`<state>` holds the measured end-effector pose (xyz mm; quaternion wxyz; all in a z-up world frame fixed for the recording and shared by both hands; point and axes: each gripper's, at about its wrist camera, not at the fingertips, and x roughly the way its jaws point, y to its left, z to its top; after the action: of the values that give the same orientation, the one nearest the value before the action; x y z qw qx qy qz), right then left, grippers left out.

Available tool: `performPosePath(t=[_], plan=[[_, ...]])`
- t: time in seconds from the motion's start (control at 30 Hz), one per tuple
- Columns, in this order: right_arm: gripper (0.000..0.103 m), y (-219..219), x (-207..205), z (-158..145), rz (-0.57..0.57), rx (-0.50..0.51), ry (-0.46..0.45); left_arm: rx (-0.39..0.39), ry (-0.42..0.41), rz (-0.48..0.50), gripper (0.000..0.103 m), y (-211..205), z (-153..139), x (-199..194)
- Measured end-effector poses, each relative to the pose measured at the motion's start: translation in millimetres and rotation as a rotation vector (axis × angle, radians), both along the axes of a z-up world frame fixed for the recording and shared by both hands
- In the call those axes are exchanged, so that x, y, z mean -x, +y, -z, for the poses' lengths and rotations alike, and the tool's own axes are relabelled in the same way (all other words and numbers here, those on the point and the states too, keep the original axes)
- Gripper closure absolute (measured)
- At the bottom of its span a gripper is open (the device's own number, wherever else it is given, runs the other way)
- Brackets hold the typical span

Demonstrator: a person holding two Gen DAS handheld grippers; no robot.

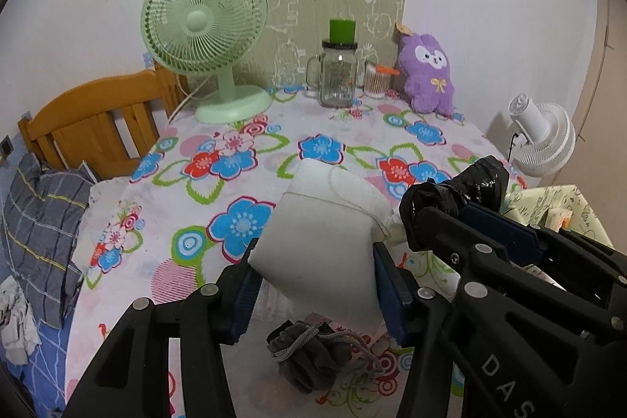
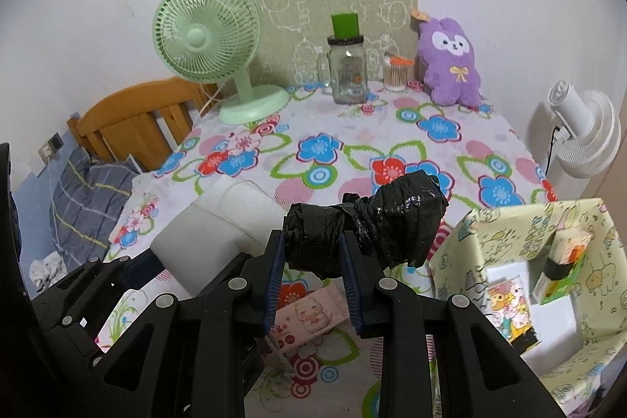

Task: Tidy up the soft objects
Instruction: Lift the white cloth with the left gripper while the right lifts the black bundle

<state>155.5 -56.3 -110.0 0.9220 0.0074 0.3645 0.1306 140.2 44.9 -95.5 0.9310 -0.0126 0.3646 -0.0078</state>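
My left gripper (image 1: pixel 313 285) is shut on a white foam block (image 1: pixel 325 226) and holds it above the flowered tablecloth (image 1: pixel 274 151); the block also shows in the right wrist view (image 2: pixel 211 237). My right gripper (image 2: pixel 311 281) is shut on a black plastic-wrapped bundle (image 2: pixel 368 226), held above the table; the bundle also shows in the left wrist view (image 1: pixel 458 194). A grey drawstring pouch (image 1: pixel 309 351) lies on the table below the left gripper. A pink tissue pack (image 2: pixel 309 316) lies below the right gripper. A purple plush toy (image 2: pixel 450 61) sits at the back.
An open patterned box (image 2: pixel 505 241) with small packs inside stands at the right. A green fan (image 1: pixel 207 38), a glass jar (image 1: pixel 339 73) and a cotton-swab cup (image 1: pixel 376 79) stand at the back. A white fan (image 2: pixel 580 132) is far right. A wooden headboard (image 1: pixel 102 116) and bedding are left.
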Motion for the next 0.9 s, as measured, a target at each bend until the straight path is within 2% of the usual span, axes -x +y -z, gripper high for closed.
performPosePath(t=[0.5, 0.9], plan=[[0.071, -9, 19, -40, -0.010, -0.003, -0.085, -0.013, -0.087, -0.002, 0.048, -10, -36, 17], [0.071, -30, 27, -52, -0.001, -0.008, -0.114, -0.013, -0.110, 0.013, 0.048, -30, -46, 23]])
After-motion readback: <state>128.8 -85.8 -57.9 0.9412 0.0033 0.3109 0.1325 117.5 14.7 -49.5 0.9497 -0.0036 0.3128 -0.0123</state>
